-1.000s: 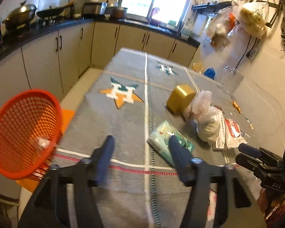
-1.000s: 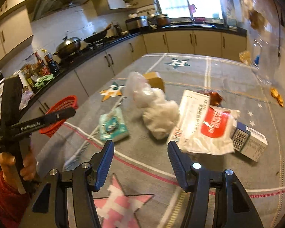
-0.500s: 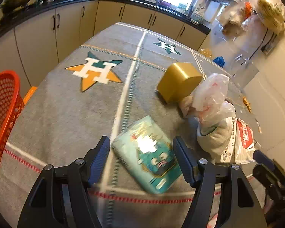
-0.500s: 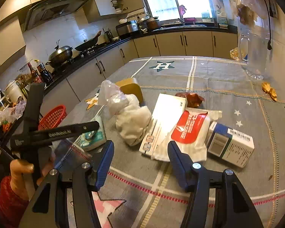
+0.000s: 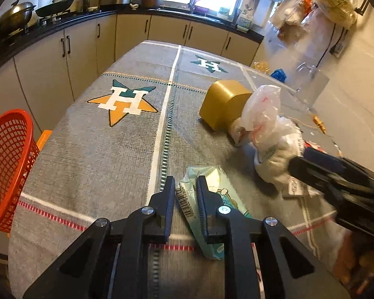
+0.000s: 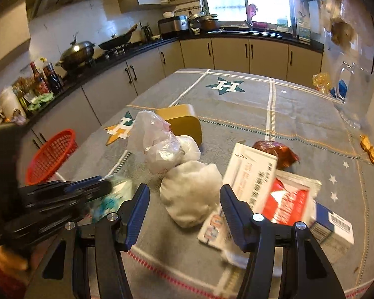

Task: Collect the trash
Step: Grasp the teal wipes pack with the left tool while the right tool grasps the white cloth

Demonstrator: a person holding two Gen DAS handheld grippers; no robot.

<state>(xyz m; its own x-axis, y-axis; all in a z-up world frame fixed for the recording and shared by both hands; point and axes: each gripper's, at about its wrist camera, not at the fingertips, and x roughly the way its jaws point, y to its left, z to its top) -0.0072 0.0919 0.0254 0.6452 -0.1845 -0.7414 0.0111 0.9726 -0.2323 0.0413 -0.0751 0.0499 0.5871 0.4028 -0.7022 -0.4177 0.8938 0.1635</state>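
Both left hand-held gripper (image 5: 185, 183) jaws now closing on tissue pack (image 5: 212, 174).

Pale green wet-wipe pack (image 5: 213, 194), barcode up, stands on edge near orange basket (image 5: 5, 169).

The desk (image 6: 299, 114) wears a grey star-patterned cloth. On it lie a gold box (image 6: 184, 122), white plastic bags (image 6: 189, 194), a red-and-white packet (image 6: 289, 199), a barcoded carton (image 6: 334, 226), a wrapper pack (image 5: 212, 199), and perhaps a brown wrapper (image 6: 276, 153).
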